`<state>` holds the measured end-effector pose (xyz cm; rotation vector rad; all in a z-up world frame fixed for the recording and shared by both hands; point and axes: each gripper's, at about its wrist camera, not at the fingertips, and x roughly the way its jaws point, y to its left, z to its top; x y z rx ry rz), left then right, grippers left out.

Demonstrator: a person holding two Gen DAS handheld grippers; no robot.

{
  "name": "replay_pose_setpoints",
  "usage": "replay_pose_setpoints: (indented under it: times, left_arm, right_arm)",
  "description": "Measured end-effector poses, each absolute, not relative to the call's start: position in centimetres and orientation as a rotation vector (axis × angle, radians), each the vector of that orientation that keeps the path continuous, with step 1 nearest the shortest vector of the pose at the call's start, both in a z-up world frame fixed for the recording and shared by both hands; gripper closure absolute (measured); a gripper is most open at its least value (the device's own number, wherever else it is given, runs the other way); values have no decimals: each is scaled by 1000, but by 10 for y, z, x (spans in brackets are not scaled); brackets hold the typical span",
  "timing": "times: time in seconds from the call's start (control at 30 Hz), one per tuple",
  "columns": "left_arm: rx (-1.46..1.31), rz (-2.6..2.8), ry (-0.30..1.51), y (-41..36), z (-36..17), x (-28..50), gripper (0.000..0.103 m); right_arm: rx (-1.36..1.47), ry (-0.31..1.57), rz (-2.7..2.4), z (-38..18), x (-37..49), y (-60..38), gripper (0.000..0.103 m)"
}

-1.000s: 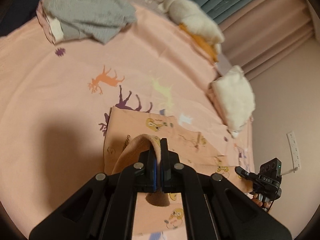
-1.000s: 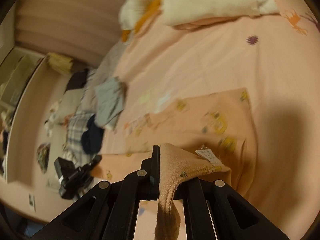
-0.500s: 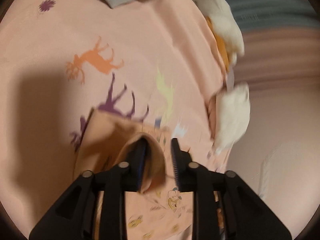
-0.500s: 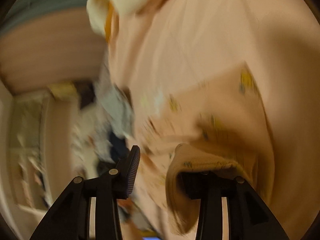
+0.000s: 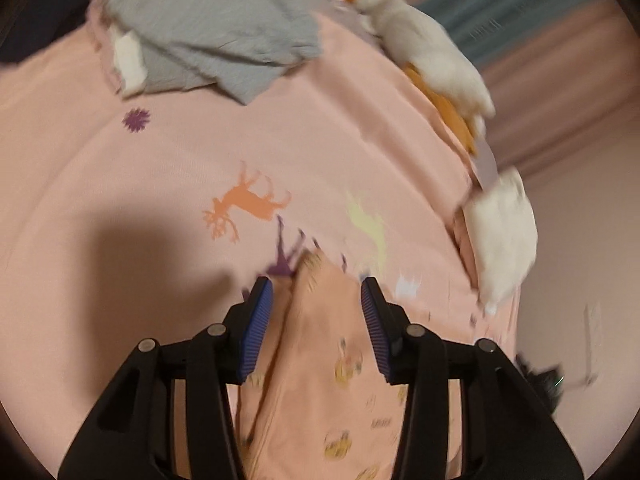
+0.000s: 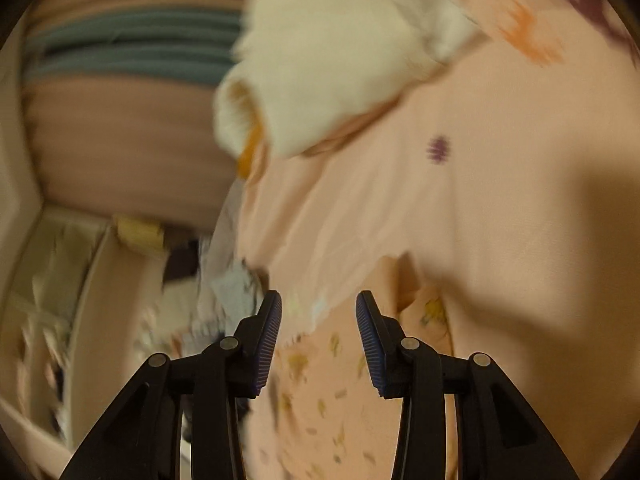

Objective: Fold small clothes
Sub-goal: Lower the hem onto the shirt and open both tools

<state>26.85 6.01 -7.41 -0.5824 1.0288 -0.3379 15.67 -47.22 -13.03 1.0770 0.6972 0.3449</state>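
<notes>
A second earlier your left gripper (image 5: 316,296) and right gripper (image 6: 318,308) each pinched the garment (image 5: 320,360); both had just been opening, and it lay released on the bed (image 5: 180,180). Only your left view showed the grey clothes (image 5: 208,28).

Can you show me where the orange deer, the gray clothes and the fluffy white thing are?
orange deer (image 5: 250,204): left wrist view, on its body, printed on the pink sheet.
gray clothes (image 5: 216,24): left wrist view, middle of the crumpled pile.
fluffy white thing (image 6: 340,52): right wrist view, on its broad fuzzy middle.
</notes>
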Motion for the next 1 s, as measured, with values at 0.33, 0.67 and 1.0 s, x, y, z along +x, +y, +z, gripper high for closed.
replay_pose_setpoints:
  times: [0.33, 0.67, 1.0]
  left_arm:
    - [-346, -527, 1094, -32, -90, 260, 63]
    - [-294, -288, 1072, -45, -130, 309, 74]
    - [-230, -400, 1008, -11, -92, 263, 77]
  right_arm:
    - [558, 903, 357, -126, 137, -386, 74]
    - [408, 982, 224, -145, 123, -392, 77]
    - [340, 872, 198, -118, 112, -376, 77]
